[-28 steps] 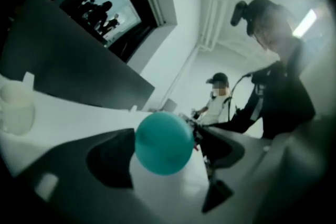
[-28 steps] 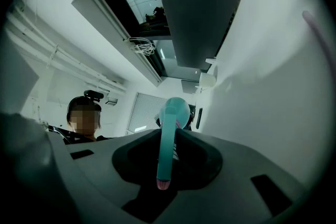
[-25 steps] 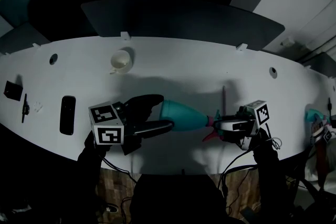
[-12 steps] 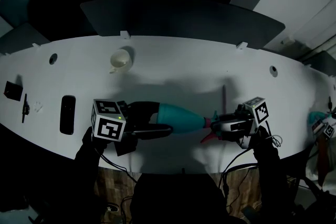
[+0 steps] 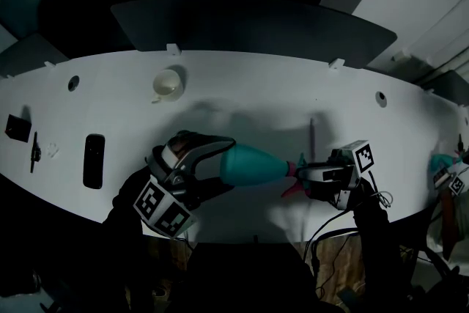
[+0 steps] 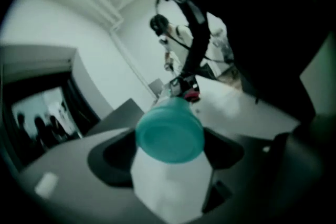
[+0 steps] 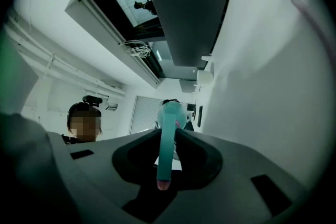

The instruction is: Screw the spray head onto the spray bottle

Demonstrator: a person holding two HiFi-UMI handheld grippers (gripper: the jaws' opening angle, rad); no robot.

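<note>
Dim light swallows both of the person's forearms in the head view, and the point where the neck of the teal plastic spray bottle (image 5: 256, 166) meets the teal-and-pink spray head (image 5: 292, 189) is too small and dark to show how far the two are joined. The left gripper view is blurred. A teal object (image 5: 440, 159) at the head view's right edge is cut off.

The left tongs (image 5: 223, 163) lie nearly level, rolled so that their marker cube (image 5: 165, 206) faces down and toward the camera. Their jaws stand wide and clamp the bottle's round base (image 6: 170, 131) from both sides. The right tongs (image 5: 304, 174) point back toward them, jaws nearly together and pinching the spray head's narrow teal stem (image 7: 167, 139). The bottle hangs on its side between the two, above the front edge of the white curved tabletop (image 5: 249, 99).

On the tabletop sit a white cup (image 5: 168, 84) near the back and a black oblong slab (image 5: 94, 160) at the left. A dark panel (image 5: 249, 26) rises behind. A person (image 7: 79, 113) appears in the right gripper view's background.
</note>
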